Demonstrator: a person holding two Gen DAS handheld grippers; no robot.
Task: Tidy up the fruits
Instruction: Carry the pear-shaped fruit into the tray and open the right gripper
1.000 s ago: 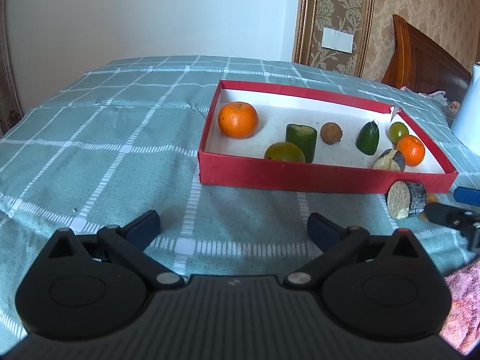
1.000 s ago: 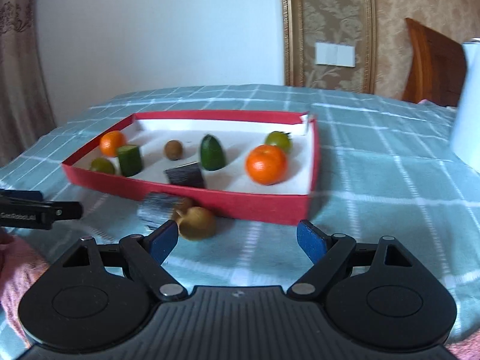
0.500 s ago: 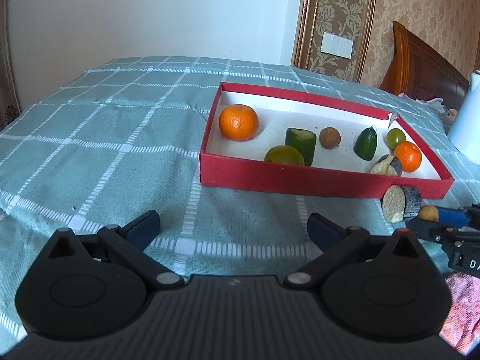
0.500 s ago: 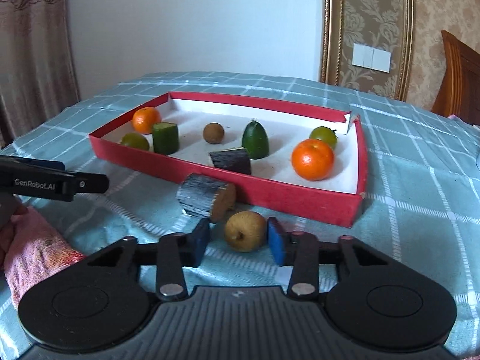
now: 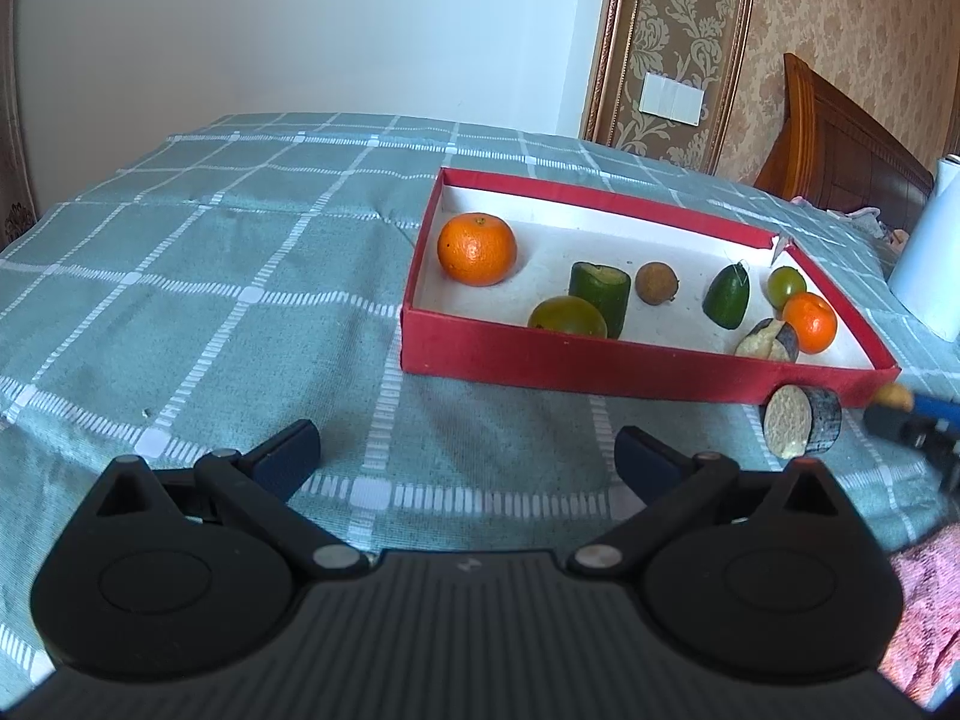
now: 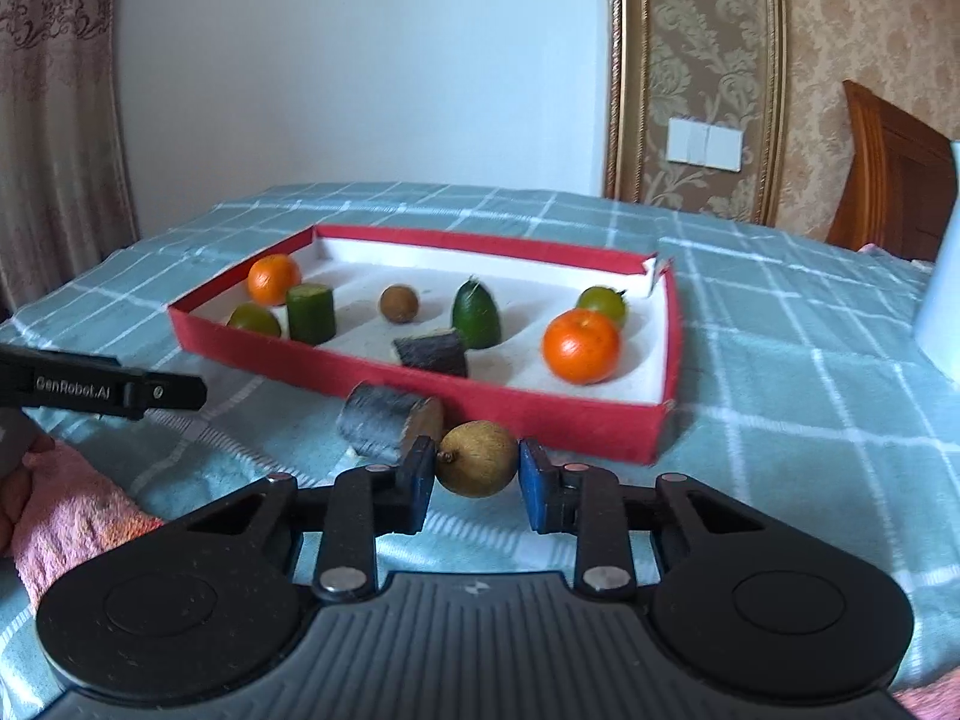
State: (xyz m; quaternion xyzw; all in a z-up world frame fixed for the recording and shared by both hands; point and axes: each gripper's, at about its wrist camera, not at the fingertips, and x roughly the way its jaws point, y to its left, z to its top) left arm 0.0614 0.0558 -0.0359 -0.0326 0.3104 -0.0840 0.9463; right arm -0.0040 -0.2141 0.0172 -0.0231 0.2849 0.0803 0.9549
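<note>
My right gripper (image 6: 477,471) is shut on a small brown round fruit (image 6: 477,457), just in front of the red tray's near wall (image 6: 540,414). A dark cut cylinder piece (image 6: 384,426) lies on the cloth beside it, touching the left pad. Inside the tray sit two oranges (image 6: 581,345), green fruits, a cucumber chunk (image 6: 310,312), a brown fruit (image 6: 399,303) and a dark wedge (image 6: 432,351). My left gripper (image 5: 465,450) is open over bare cloth, left of the tray (image 5: 600,363). In the left wrist view the cylinder piece (image 5: 801,420) and the held fruit (image 5: 894,397) show at the right edge.
A teal checked cloth (image 5: 210,276) covers the table. A white container (image 5: 930,252) stands at the far right. A pink towel (image 6: 72,510) and part of a hand lie at the near left of the right wrist view. A wooden chair back (image 6: 888,180) stands behind.
My right gripper has gone from open to shut on the brown fruit and lifted it slightly. The left gripper has stayed put and open.
</note>
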